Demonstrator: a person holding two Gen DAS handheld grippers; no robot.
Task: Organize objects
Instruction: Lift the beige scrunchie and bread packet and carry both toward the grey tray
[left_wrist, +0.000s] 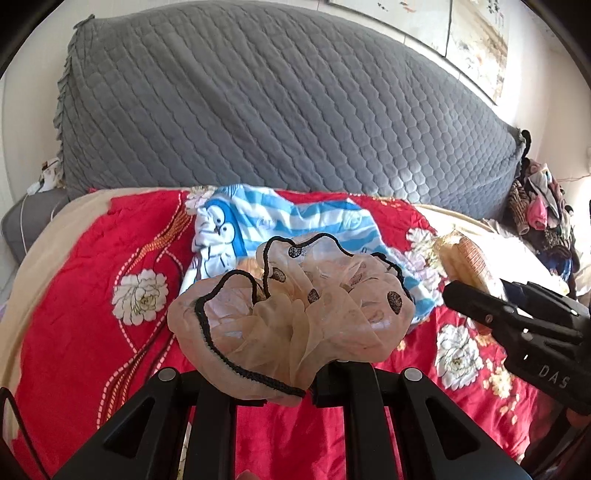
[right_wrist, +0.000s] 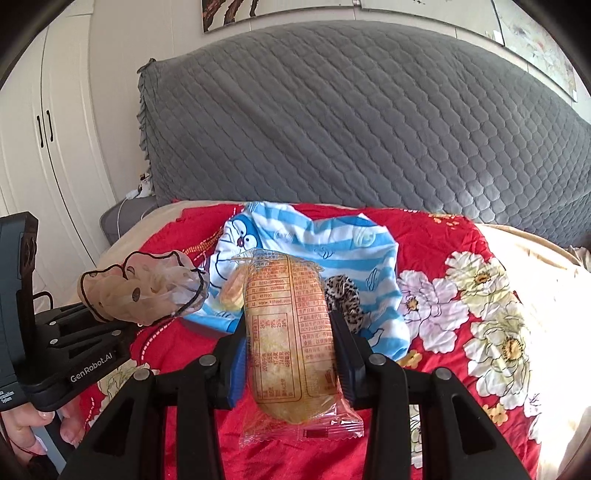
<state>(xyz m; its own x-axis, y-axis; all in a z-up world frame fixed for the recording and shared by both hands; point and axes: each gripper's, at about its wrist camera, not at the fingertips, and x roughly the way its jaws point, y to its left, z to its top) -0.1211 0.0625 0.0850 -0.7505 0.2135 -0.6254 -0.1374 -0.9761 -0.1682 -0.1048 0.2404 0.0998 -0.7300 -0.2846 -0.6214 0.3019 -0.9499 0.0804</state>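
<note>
Sheer peach fabric fills my left view: the left gripper (left_wrist: 273, 373) has its fingers closed on a gauzy scrunchie (left_wrist: 291, 314) with black edging and dark spots, held up clear of the red floral bedspread (left_wrist: 92, 295). On the other side, the right gripper (right_wrist: 288, 354) has its fingers clamped on a wrapped pastry (right_wrist: 291, 343), long axis running from 6 to 12 o'clock, also lifted off the bed.

Further out, at about 12 o'clock from both grippers, a blue-and-white striped cartoon cloth (right_wrist: 332, 240) lies spread on the bedspread. A leopard-print scrunchie (right_wrist: 345, 295) rests on it, just at 1 o'clock of the pastry, and something orange peeks out at 11 o'clock; I cannot tell what it is. Beyond that stands the grey quilted headboard cover (right_wrist: 369, 129).

My reading: both items are picked up but neither is placed, so the sorting is midway at best. The leopard scrunchie and the cloth itself look untouched, and I cannot see any bin or destination.
</note>
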